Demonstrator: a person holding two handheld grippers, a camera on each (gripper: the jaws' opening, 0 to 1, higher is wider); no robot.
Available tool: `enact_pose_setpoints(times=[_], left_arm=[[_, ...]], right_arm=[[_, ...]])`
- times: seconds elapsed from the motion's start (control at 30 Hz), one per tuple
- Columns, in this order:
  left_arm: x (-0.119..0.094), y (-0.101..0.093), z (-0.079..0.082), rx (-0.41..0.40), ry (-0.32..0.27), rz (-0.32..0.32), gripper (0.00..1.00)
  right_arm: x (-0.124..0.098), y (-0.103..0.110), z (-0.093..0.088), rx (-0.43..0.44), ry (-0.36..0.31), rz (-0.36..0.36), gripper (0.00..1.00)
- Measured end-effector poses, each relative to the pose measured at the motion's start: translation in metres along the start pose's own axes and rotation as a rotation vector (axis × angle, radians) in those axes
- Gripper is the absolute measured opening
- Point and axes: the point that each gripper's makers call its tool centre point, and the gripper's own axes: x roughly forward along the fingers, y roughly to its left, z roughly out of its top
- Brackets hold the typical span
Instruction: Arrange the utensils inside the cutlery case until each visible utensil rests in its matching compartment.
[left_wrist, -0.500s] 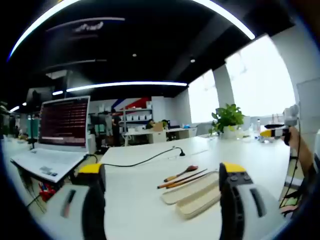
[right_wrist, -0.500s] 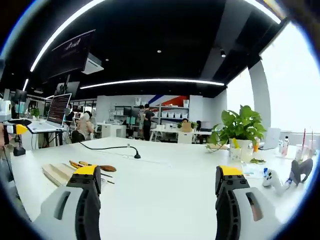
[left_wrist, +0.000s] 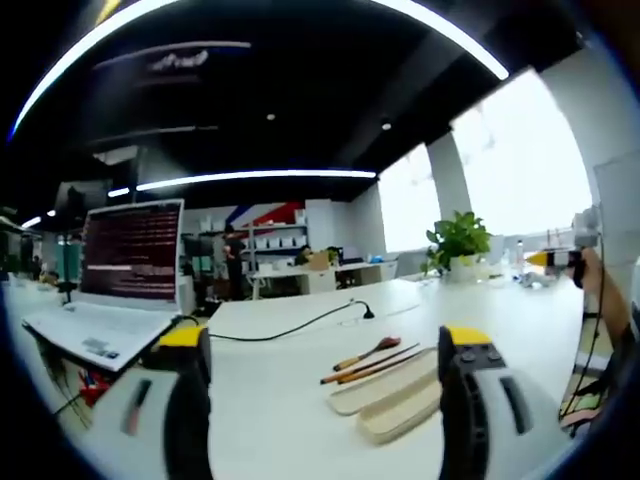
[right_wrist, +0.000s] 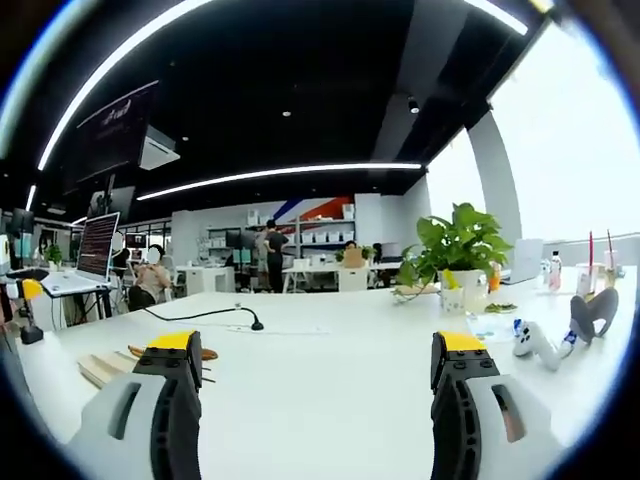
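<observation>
On the white table (left_wrist: 290, 400) lie two pale wooden case halves (left_wrist: 390, 395) side by side, and beside them a wooden spoon (left_wrist: 365, 351) and brown chopsticks (left_wrist: 365, 366) rest on the tabletop. My left gripper (left_wrist: 325, 400) hangs open above the table, just left of the case. In the right gripper view the case (right_wrist: 108, 368) and the spoon (right_wrist: 205, 354) show at the far left, partly behind my own left jaw. My right gripper (right_wrist: 315, 395) is open over bare table, well to the right of them. The right gripper (left_wrist: 560, 258) also appears at the right edge of the left gripper view.
An open laptop (left_wrist: 115, 280) stands at the left of the table, with a black cable (left_wrist: 290, 322) running past the utensils. A potted plant (right_wrist: 455, 255), bottles and a white controller (right_wrist: 535, 343) stand at the far right. People stand among desks in the background.
Both views have tilted slightly upward, so the table and utensils sit lower in each view. The case, spoon and chopsticks lie as before. Both grippers remain open.
</observation>
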Motion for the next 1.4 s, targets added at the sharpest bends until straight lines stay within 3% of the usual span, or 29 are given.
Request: enact_pose_setpoints(times=[0.53,0.73,0.9,1.0,1.4], left_arm=[[0.002,-0.004,-0.005,-0.003,0.028,-0.027,1.0],[0.003,0.002,-0.007,0.011,0.033,0.017,1.0],[0.002,0.005,-0.005,-0.028,0.015,0.012,1.0],[0.001,0.011,-0.003,-0.043,-0.005,0.044,1.0],[0.004,0.011,-0.008,-0.05,0.01,0.032,1.0]], right_arm=[[0.003,-0.002,-0.007,0.036,0.031,0.009,0.99],[0.003,0.001,-0.008,0.04,0.032,0.016,0.99],[0.0,0.0,-0.004,0.039,0.021,0.016,0.99],[0.0,0.001,0.001,0.034,-0.008,0.028,0.99],[0.001,0.002,-0.001,0.04,0.0,0.026,0.99]])
